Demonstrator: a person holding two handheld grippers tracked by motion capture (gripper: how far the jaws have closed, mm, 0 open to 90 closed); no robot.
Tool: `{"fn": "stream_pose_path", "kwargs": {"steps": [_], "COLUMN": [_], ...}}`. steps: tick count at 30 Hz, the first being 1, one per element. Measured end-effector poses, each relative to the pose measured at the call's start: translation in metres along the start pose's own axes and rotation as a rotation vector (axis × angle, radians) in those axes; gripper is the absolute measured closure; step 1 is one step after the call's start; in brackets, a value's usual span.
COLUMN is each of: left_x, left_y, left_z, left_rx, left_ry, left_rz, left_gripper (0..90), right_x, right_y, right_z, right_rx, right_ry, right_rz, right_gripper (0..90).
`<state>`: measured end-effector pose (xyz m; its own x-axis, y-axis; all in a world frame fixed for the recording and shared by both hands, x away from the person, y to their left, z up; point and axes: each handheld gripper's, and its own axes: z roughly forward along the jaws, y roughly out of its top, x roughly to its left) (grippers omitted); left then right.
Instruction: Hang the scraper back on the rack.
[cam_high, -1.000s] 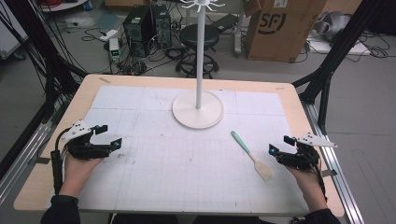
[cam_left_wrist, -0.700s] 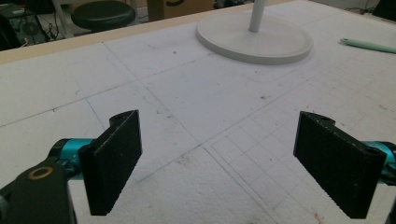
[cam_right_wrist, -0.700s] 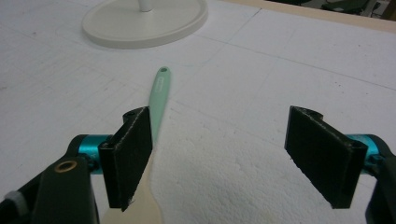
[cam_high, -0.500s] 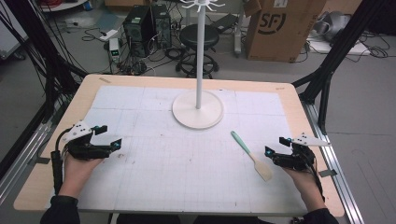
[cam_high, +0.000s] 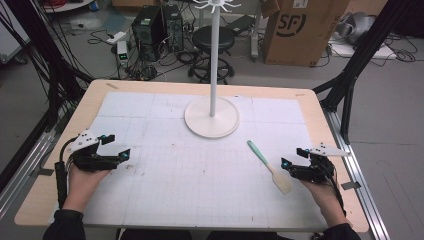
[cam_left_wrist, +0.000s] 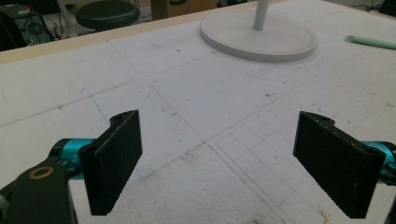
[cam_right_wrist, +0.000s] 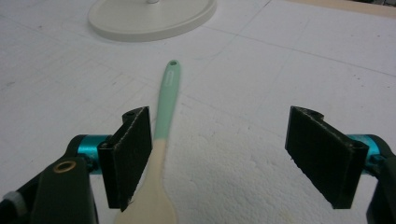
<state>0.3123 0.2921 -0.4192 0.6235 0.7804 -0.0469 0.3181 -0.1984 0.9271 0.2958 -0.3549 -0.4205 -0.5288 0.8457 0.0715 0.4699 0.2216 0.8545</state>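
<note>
A spatula with a mint-green handle and a cream blade lies flat on the white mat, right of the middle. My right gripper rests open on the mat just right of the blade. In the right gripper view the spatula runs up past the inner face of the left jaw, with nothing held between the jaws. A white stand with a round base and a tall pole rises at the back middle. My left gripper stands open at the left side of the mat, far from the spatula.
The white gridded mat covers most of the wooden table. The stand base and the spatula's handle tip show ahead in the left gripper view. Cables, a stool and a cardboard box lie beyond the far edge.
My right gripper has crept left toward the spatula's blade. The left gripper has stayed put.
</note>
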Motion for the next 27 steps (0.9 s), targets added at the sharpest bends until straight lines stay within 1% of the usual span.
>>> {"fn": "stream_pose_path", "kwargs": {"steps": [3,5,9,13,15,18,20,23,24,25,27], "left_x": [0.0,0.0,0.001,0.001,0.001,0.0,0.0,0.0,-0.001,-0.001,-0.002], "left_y": [0.0,0.0,-0.002,-0.002,-0.003,-0.004,-0.004,-0.004,-0.004,-0.004,-0.004], "left_z": [-0.001,0.0,0.001,0.002,0.002,0.003,0.004,0.005,0.005,0.005,0.006], "left_rx": [0.002,0.002,0.01,0.017,0.024,0.027,0.031,0.027,0.025,0.022,0.026], "left_ry": [0.002,0.004,0.006,0.005,0.007,0.008,0.011,0.007,0.005,0.002,0.002], "left_rz": [0.003,0.004,0.007,0.01,0.014,0.016,0.013,0.012,0.011,0.01,0.011], "left_gripper": [16.2,16.2,16.2,16.2,16.2,16.4,16.8,16.9,16.9,16.9,16.9], "right_x": [0.003,0.004,0.009,0.013,0.015,0.021,0.024,0.027,0.027,0.027,0.027], "right_y": [0.0,-0.001,-0.001,-0.002,-0.003,-0.004,-0.004,-0.004,-0.004,-0.004,-0.004], "right_z": [0.004,0.007,0.012,0.019,0.024,0.03,0.033,0.036,0.036,0.037,0.037], "right_rx": [0.026,0.04,0.056,0.085,0.103,0.143,0.159,0.172,0.172,0.173,0.176], "right_ry": [-0.001,0.007,0.017,0.02,0.037,0.048,0.049,0.045,0.045,0.047,0.044], "right_rz": [0.001,0.005,-0.003,0.002,0.003,-0.019,-0.032,-0.05,-0.05,-0.054,-0.059], "right_gripper": [23.0,23.2,24.5,27.8,30.0,33.5,35.2,39.7,39.7,42.2,43.2]}}
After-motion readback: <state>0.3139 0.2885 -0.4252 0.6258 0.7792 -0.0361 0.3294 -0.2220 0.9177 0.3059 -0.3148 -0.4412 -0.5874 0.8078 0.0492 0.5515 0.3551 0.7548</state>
